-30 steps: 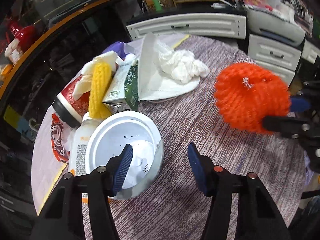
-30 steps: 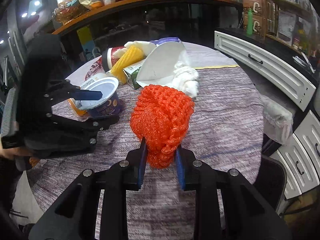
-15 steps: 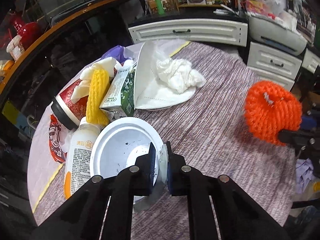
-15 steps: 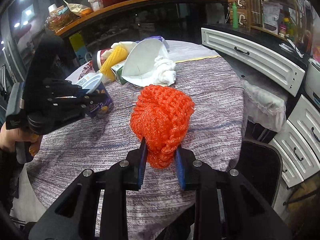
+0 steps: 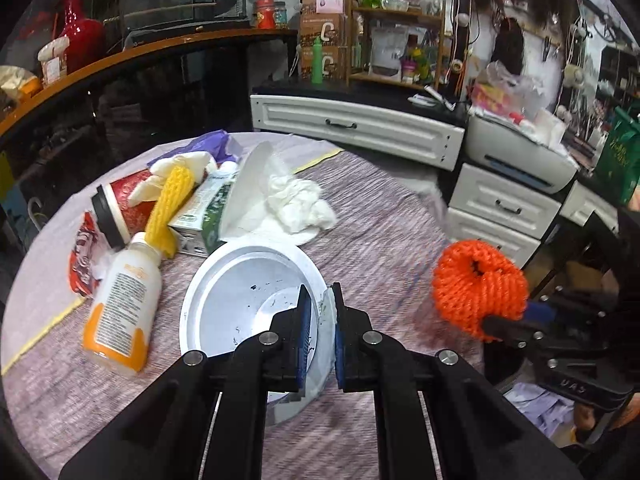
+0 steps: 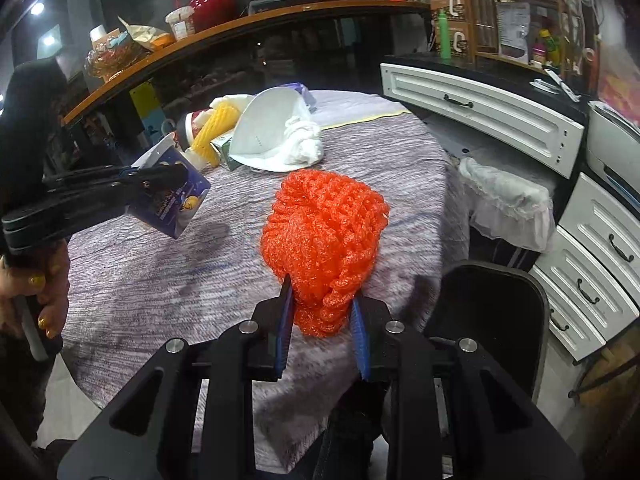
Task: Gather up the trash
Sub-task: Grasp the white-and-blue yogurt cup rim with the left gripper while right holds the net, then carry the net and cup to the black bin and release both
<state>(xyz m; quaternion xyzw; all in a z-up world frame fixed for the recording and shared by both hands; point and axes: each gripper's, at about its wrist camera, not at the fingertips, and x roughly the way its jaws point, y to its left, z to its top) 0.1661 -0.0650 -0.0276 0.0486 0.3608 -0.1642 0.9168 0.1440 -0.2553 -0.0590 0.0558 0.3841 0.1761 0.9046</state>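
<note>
A: Left wrist view: what has changed?
B: The left hand-held gripper (image 5: 320,316), gaping a second ago, has clenched on the near rim of the white cup (image 5: 248,300) at 6 o'clock and tipped it up off the tabletop (image 5: 380,216). At 3 o'clock the orange foam net (image 5: 478,288) has drifted toward the table edge. Judged: both pieces are secured for disposal. The bottle (image 5: 120,300) at 9 o'clock carries print too small to read.

A: Right wrist view?
B: The right hand-held gripper (image 6: 320,320) grasps the orange foam net at centre. At 9 o'clock the cup hangs clear of the cloth, its blue label illegible. Boxes (image 6: 456,12) at 1 o'clock show a large "C".
</note>
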